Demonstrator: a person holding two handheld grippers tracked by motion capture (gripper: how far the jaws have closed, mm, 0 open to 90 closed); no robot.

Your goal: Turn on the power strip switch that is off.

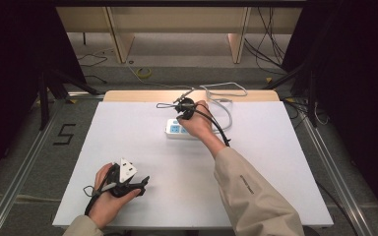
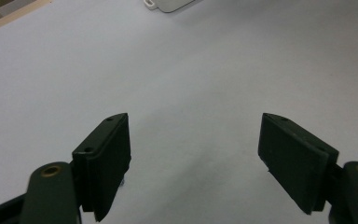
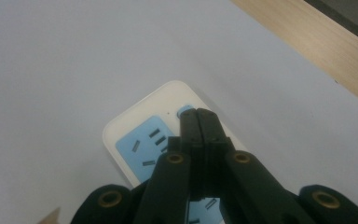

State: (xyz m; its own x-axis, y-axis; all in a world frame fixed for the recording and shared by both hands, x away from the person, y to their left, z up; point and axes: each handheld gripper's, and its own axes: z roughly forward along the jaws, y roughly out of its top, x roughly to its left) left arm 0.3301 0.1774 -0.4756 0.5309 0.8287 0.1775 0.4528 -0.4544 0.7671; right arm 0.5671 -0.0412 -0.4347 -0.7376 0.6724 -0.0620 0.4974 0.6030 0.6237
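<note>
I am working at a white table (image 1: 142, 147). My right gripper (image 1: 184, 109) sits far out at about 12 o'clock, right over a white power strip (image 1: 175, 129). In the right gripper view its two black jaws are pressed together with nothing between them. Their tips (image 3: 199, 114) rest at a small blue button (image 3: 183, 111) at one end of the power strip (image 3: 135, 135). I cannot tell if the tips press the button or just touch it, because they cover most of it. The jaws also hide the middle of the strip, and its near end is cut off at the bottom of that view. From above, my right hand (image 1: 197, 124) covers the right part of the strip, so I cannot see where its white cord (image 1: 224, 93) joins it.

My left gripper (image 1: 123, 179) lies near me at about 7 o'clock, well apart from the strip, held in my left hand (image 1: 106, 204). In the left gripper view its jaws stand wide apart with only bare table (image 2: 205, 84) between them. One corner of the power strip (image 2: 168, 4) peeks in at 12 o'clock, cut off by the top edge.
</note>
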